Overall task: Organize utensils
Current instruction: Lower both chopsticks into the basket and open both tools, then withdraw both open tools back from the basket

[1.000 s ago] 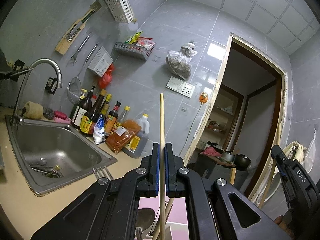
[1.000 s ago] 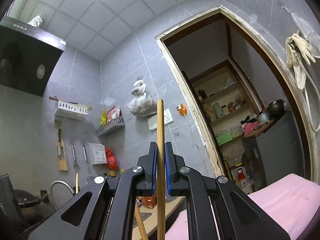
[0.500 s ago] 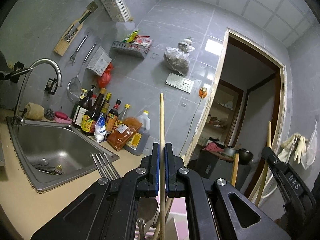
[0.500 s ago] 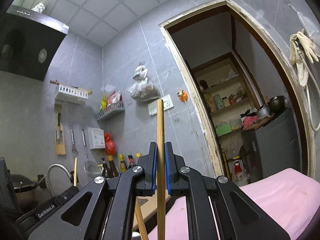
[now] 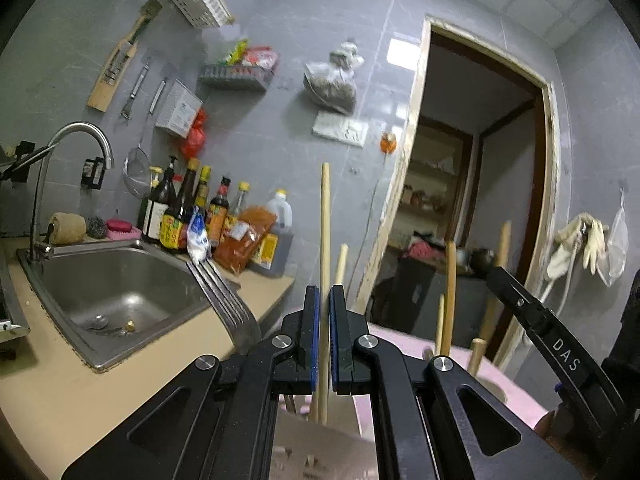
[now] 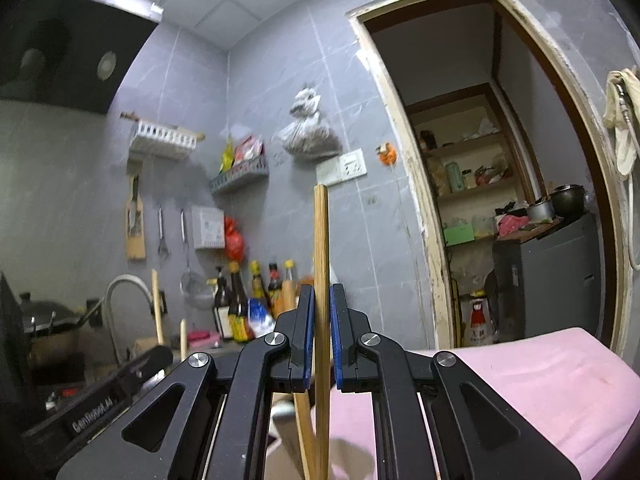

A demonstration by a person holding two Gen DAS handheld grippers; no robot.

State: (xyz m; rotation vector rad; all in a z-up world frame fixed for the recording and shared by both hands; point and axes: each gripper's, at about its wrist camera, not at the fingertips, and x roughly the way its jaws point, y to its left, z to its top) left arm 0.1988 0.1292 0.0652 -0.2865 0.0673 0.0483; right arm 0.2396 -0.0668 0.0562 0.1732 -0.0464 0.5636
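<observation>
Left gripper [image 5: 324,332]: jaws pressed together on a pale wooden stick [image 5: 325,248], held upright. Right gripper [image 6: 319,334]: same, pinching a darker wooden stick [image 6: 321,264], also upright; whether these are chopsticks or utensil handles I can't tell.

Step looks like lowering both sticks into a container below. More stick ends [image 5: 450,292] and a fork [image 5: 224,300] stand just beside the left gripper, container itself mostly hidden.

To do it well: keep each stick vertical, sink straight, steer the hidden lower tips clear of the fork tines and the neighbouring sticks, release only once a tip is bottomed out. Lower ends are out of view, so go slow. Grippers sit close together; stagger them.

Writing: "DAS" on the right gripper's side in the left view; "GenRobot.AI", partly blurred, on the left gripper in the right view. Bottle [image 5: 176,220] labels near the sink [image 5: 120,292] unreadable.
</observation>
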